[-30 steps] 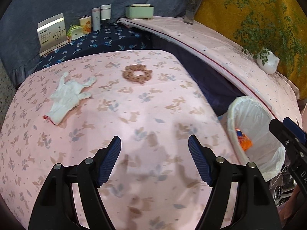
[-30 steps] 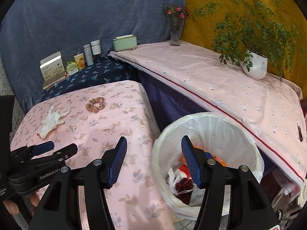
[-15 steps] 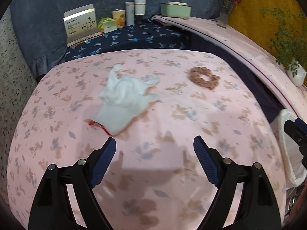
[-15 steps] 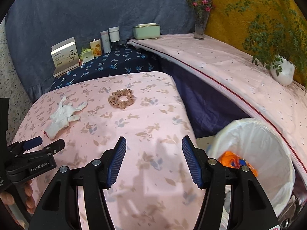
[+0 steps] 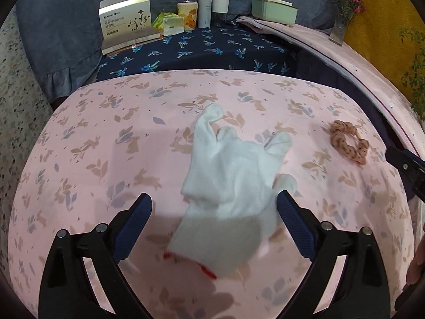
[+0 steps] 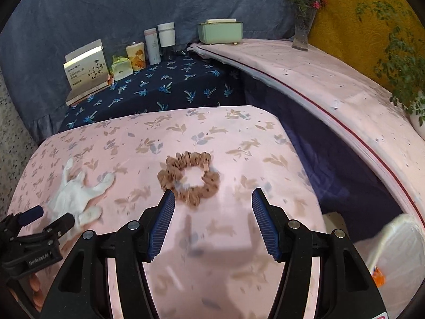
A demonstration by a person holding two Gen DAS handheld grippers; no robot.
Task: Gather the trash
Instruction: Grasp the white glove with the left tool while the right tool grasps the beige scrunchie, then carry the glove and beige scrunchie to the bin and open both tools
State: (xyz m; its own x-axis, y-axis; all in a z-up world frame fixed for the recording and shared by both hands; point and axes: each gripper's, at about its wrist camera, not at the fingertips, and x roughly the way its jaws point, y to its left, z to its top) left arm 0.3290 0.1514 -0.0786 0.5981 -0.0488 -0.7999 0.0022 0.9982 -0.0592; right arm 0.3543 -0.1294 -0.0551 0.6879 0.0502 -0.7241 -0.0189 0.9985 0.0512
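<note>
A white glove (image 5: 231, 183) with a red cuff lies flat on the pink floral table (image 5: 106, 138). My left gripper (image 5: 213, 212) is open, its jaws either side of the glove's wrist end, just above it. A brown scrunchie (image 6: 189, 176) lies on the same table, also in the left wrist view (image 5: 349, 142). My right gripper (image 6: 212, 204) is open and empty, just short of the scrunchie. The glove (image 6: 77, 196) and left gripper (image 6: 45, 220) show at the lower left of the right wrist view. The white-lined bin (image 6: 398, 250) is at the lower right.
A dark blue table (image 5: 199, 50) behind holds a card box (image 5: 127, 26), a small cup, bottles (image 5: 212, 8) and a green packet. A long pink-covered bench (image 6: 332, 85) on the right carries a green box (image 6: 220, 32), a flower vase (image 6: 302, 32) and a potted plant.
Both grippers swung left, away from the bin. The left gripper closed in over the glove; the right gripper came up to the scrunchie. Both stayed open.
</note>
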